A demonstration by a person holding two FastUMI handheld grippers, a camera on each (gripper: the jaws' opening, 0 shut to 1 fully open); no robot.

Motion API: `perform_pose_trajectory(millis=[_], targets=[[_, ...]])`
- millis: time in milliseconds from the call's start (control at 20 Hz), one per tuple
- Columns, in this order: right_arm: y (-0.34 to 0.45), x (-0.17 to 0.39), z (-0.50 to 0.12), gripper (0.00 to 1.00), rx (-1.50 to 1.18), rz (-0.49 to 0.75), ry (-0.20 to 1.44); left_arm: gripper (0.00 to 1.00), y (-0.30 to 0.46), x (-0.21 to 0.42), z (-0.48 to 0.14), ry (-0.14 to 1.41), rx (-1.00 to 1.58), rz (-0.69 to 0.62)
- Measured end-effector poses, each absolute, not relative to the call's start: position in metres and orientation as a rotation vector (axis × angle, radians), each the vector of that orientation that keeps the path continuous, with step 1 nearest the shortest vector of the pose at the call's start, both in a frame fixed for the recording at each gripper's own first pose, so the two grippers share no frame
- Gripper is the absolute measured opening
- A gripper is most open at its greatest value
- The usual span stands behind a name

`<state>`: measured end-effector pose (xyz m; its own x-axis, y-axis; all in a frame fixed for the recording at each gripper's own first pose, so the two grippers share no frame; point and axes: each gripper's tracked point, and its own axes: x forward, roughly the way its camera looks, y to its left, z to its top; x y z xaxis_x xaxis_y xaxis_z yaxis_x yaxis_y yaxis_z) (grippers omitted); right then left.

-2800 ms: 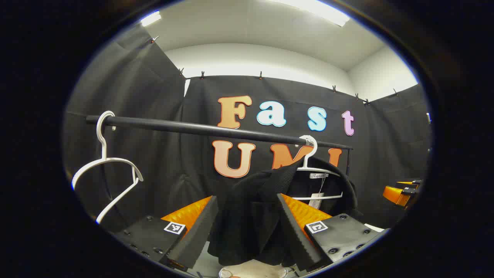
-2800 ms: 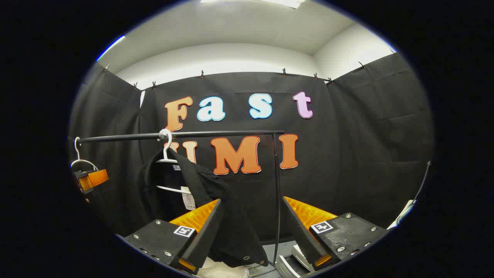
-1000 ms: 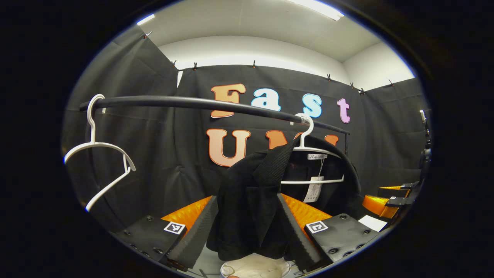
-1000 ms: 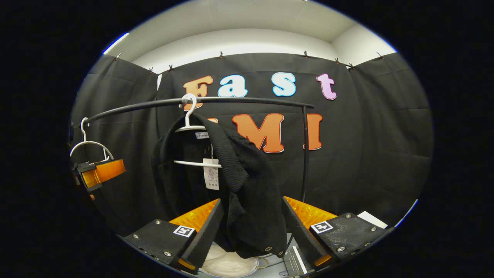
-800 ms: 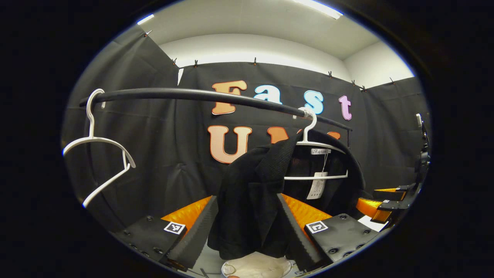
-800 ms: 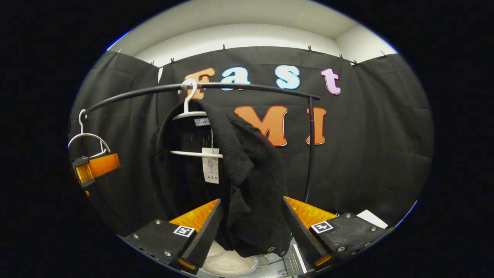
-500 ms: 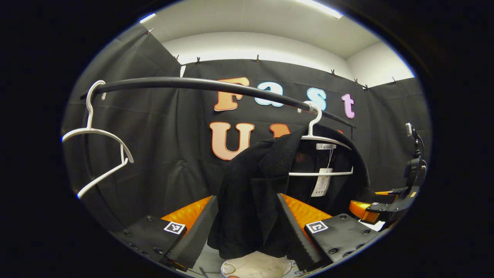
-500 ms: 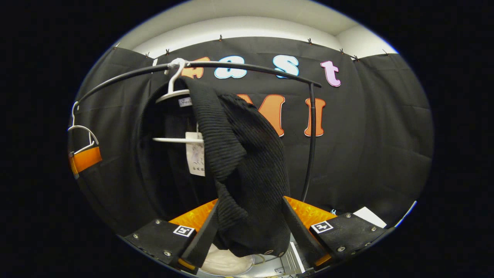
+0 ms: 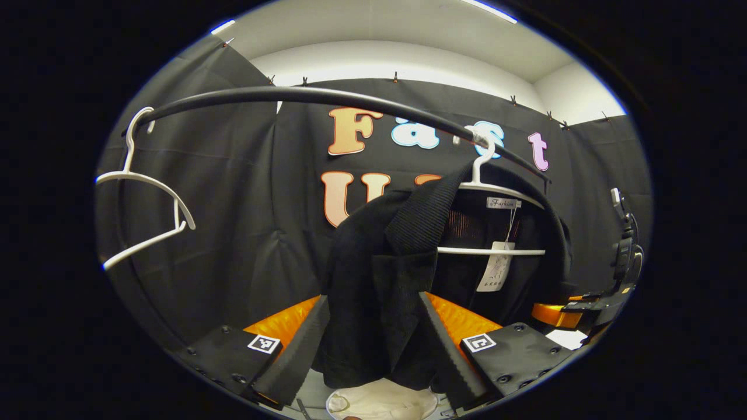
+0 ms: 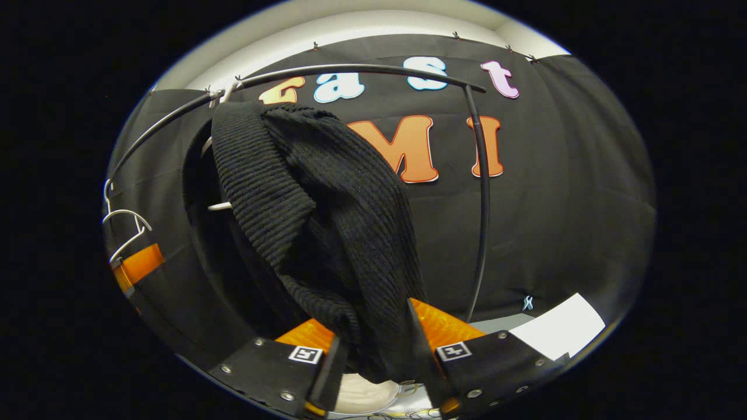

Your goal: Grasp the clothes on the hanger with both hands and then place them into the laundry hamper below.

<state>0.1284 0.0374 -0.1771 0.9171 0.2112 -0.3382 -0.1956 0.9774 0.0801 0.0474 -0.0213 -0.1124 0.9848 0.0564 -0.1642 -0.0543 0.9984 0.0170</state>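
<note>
On the black rail [image 9: 327,96], the black knit garment [image 9: 379,280] hangs from a white hanger [image 9: 496,189], with an empty hanger [image 9: 143,192] well apart near the rail's other end. The right gripper [image 10: 373,361] has its fingers drawn in on a bunched fold of the garment and looks clamped on it. The left gripper [image 9: 373,338] stands spread wide, the cloth hanging loose between its fingers. It should close firmly on thick fabric before any pull. Both should then lift the shoulders clear of the hanger arms together, so the hanger does not snag, then lower into the pale hamper [image 9: 382,402] below.
</note>
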Motion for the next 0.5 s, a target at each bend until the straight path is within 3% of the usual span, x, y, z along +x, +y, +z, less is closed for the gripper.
perform_pose_trajectory(millis=[200,350,500], targets=[[0.032,0.129,-0.167,0.22,0.028,0.242,0.323,0.95,-0.037,0.061,-0.132,0.173,0.012,0.047],[0.032,0.125,-0.164,0.10,0.008,0.274,0.317,0.95,-0.051,0.072,-0.152,0.185,0.015,0.037],[0.030,0.119,-0.159,0.07,-0.013,0.301,0.309,0.98,-0.052,0.096,-0.169,0.182,0.052,0.062]])
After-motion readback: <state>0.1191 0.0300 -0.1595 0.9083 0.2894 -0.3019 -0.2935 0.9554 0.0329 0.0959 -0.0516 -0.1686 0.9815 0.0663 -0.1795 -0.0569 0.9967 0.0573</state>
